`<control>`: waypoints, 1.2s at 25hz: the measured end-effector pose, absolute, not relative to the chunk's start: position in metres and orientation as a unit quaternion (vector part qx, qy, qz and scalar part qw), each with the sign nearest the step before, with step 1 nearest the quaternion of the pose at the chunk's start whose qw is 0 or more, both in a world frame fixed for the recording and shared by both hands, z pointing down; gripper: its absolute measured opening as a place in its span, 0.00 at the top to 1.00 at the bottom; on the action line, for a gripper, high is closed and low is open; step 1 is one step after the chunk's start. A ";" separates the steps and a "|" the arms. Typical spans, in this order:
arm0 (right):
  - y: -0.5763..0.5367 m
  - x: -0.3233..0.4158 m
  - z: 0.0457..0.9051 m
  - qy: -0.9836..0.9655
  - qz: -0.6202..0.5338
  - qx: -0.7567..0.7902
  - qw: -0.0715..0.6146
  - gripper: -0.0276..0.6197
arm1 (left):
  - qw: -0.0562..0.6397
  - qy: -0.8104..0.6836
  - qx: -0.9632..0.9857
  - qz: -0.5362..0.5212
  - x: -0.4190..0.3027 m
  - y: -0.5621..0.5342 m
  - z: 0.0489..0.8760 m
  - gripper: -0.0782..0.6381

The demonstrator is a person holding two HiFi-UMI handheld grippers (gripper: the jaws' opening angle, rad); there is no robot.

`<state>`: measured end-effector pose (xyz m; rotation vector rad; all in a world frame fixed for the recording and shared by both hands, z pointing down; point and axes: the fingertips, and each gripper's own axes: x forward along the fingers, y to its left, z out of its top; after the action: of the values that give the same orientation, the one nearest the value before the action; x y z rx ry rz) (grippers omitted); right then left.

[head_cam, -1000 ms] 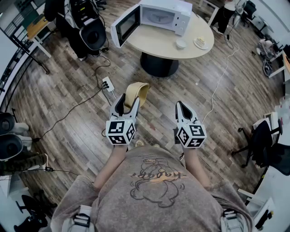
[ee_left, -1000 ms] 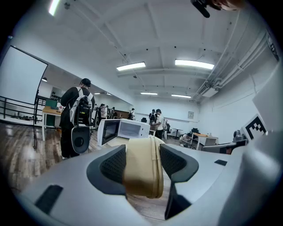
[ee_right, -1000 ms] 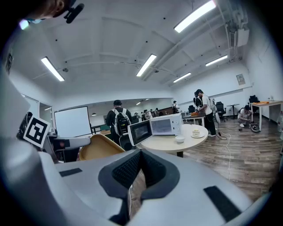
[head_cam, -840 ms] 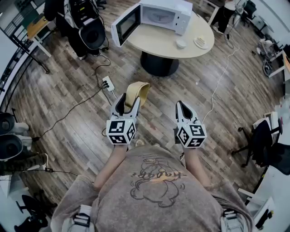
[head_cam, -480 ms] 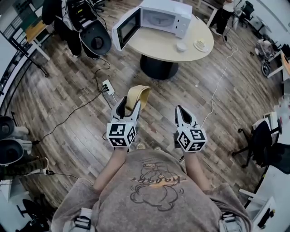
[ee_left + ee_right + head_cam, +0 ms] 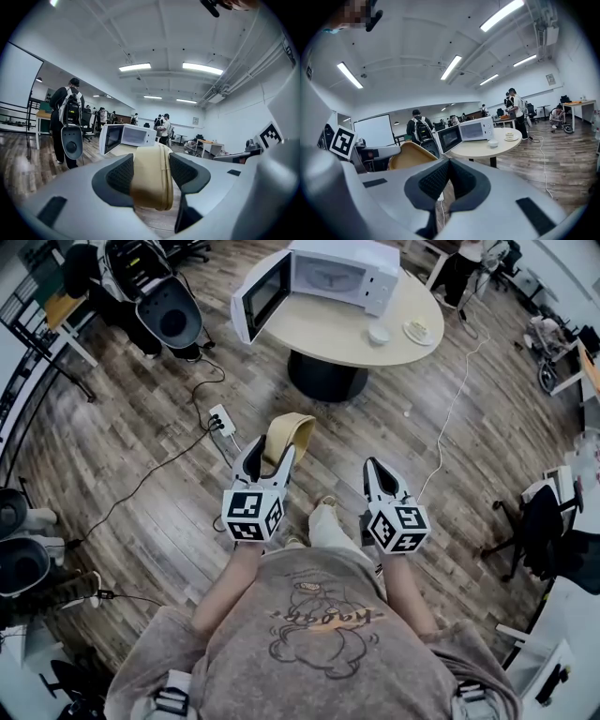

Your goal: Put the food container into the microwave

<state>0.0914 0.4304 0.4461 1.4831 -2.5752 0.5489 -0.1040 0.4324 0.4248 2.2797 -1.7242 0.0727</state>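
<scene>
A tan food container (image 6: 284,434) stands on edge between the jaws of my left gripper (image 6: 265,453), which is shut on it; the left gripper view shows the container (image 6: 151,176) clamped between both pads. My right gripper (image 6: 377,468) hangs beside it, shut and holding nothing (image 6: 446,176). The white microwave (image 6: 319,275) sits ahead on a round table (image 6: 394,338) with its door swung open to the left. From the right gripper view I see the microwave (image 6: 465,132) and the container (image 6: 408,158) off to the left.
A small white bowl (image 6: 376,332) and a plate (image 6: 415,330) sit on the table right of the microwave. A power strip (image 6: 221,419) and cables lie on the wood floor. A person with a backpack (image 6: 68,119) stands left; office chairs at right (image 6: 548,531).
I have stepped closer to the table; a foot now shows between the grippers. Both grippers keep their hold and spacing.
</scene>
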 end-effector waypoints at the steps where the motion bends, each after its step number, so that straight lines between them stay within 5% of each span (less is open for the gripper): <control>1: 0.427 0.090 0.447 -0.850 0.183 0.490 0.060 0.98 | 0.141 -0.596 0.790 0.026 -0.105 0.429 0.426 0.53; 30: 0.199 0.083 0.456 -0.862 0.200 0.462 0.061 0.97 | 0.135 -0.608 0.782 0.043 -0.102 0.205 0.424 0.53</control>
<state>0.0831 0.1993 0.4563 1.3968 -2.6070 0.6043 -0.1018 0.2051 0.4243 2.2646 -1.7607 0.1243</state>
